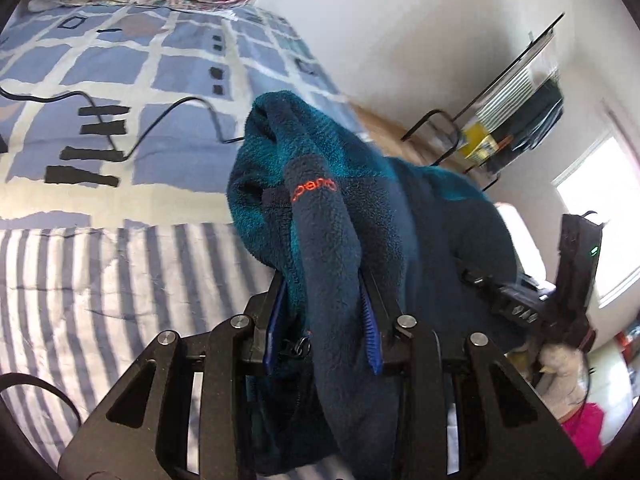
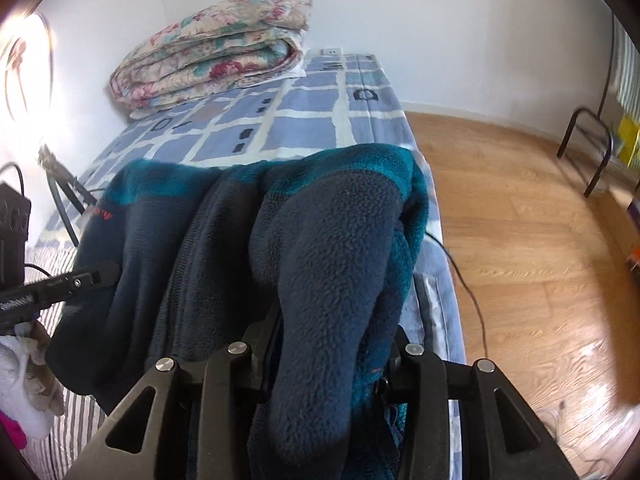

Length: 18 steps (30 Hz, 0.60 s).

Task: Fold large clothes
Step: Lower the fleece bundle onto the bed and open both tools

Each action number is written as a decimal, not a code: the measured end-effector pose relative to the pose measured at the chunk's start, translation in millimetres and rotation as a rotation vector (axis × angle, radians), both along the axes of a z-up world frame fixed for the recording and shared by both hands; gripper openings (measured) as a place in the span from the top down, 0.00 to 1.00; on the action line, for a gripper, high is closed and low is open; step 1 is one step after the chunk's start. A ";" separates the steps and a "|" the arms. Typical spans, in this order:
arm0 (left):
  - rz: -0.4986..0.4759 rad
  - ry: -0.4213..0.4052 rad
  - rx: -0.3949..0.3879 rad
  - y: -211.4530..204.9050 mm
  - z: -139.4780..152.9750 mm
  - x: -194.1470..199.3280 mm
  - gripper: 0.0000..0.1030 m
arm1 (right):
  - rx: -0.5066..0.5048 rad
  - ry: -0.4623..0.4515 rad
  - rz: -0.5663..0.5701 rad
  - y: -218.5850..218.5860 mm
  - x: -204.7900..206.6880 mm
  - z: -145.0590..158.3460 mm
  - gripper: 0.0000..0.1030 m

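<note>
1. Left gripper (image 1: 324, 296): we see its jaws clamped on a thick fold of the fleece jacket (image 1: 320, 208), near the zip. Navy cloth with orange lettering bulges up between the blue pads.
2. We locate the jacket forward of and above this claw. It is bunched, and it hangs over the striped sheet (image 1: 100, 280) rather than lying flat on it.
3. Between the two claws the jacket spans as one slack band. We read its long axis as running from one hand across to the other, side by side.
4. Right gripper (image 2: 332, 344): we see its jaws closed on a second thick navy fold, with teal pile beside it. In the right wrist view the other claw's finger tip enters from the left edge and touches the same garment.
5. Right of the jacket lies the bed edge (image 2: 440, 280), then the wooden floor (image 2: 520, 240). The folded floral quilt (image 2: 216, 52) sits well apart at the far end.
6. We judge both hands equally near. The coming lay-down depends on keeping the span over the bed, clear of that edge.
</note>
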<state>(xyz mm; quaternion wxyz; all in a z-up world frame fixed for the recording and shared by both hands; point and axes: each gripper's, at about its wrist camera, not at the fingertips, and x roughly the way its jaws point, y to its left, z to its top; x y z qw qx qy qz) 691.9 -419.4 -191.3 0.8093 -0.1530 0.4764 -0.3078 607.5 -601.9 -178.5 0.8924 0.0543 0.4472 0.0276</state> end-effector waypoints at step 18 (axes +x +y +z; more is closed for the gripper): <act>0.028 -0.029 0.136 21.3 5.5 -24.5 0.66 | 0.094 0.018 -0.173 -75.7 -42.7 -8.0 0.41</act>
